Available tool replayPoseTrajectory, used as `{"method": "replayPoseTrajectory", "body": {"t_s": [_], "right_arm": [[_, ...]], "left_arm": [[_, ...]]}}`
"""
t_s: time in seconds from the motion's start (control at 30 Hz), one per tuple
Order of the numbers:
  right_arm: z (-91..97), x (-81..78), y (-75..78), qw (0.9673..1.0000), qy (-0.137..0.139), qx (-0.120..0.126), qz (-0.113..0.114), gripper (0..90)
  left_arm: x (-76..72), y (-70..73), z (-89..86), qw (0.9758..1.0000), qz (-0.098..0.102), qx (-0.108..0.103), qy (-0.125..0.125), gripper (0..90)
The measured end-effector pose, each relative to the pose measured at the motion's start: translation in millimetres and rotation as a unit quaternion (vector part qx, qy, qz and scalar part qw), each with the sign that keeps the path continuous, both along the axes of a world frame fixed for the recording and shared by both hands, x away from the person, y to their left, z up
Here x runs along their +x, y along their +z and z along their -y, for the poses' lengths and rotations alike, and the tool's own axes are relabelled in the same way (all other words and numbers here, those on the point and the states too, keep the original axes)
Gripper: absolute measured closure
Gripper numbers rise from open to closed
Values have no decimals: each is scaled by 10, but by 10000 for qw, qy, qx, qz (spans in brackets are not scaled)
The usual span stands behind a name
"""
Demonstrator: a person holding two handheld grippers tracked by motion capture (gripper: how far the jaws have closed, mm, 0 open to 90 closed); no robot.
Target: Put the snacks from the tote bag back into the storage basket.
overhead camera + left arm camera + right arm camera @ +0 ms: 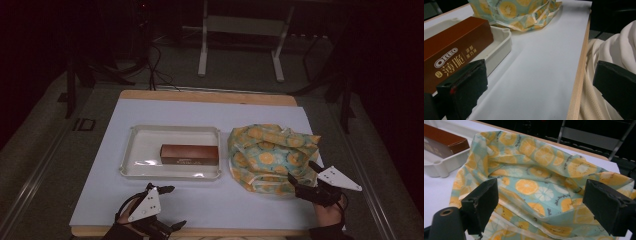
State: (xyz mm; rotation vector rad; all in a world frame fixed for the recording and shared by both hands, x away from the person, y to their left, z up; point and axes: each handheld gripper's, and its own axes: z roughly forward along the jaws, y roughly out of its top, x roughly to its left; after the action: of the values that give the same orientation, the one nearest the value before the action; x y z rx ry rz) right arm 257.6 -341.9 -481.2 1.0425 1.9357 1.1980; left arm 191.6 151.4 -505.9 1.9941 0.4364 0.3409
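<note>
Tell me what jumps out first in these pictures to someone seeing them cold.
The fruit-print cloth grabs the eye first: a crumpled heap of orange and kiwi slices on the right of the table, with the open right gripper at its near edge. Next is the brown biscuit box lying in the white tray at the middle. The left gripper is open at the near edge, apart from both.

The high view looks forward and down from above the near edge of the white-covered surface (pixel 200 200). The left gripper view sits low, close above that surface, looking across it to the brown cardboard box (pixel 454 52). The right gripper view hovers close over the fruit-printed crumpled cloth (pixel 536 182). All three views share box and cloth.
</note>
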Motion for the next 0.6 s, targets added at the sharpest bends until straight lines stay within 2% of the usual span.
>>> {"method": "replayPoseTrajectory", "body": {"t_s": [0.23,0.37,0.6], "right_arm": [[32,36,-22,9999,-93,78,19,130],[53,46,-17,9998,2,192,28,136],[37,64,-25,9999,95,106,58,140]], "left_arm": [[-2,-5,3,10000,-13,8,1,0],[-2,-7,4,10000,-17,12,-1,0],[-6,-10,8,10000,-18,29,-6,0]]}}
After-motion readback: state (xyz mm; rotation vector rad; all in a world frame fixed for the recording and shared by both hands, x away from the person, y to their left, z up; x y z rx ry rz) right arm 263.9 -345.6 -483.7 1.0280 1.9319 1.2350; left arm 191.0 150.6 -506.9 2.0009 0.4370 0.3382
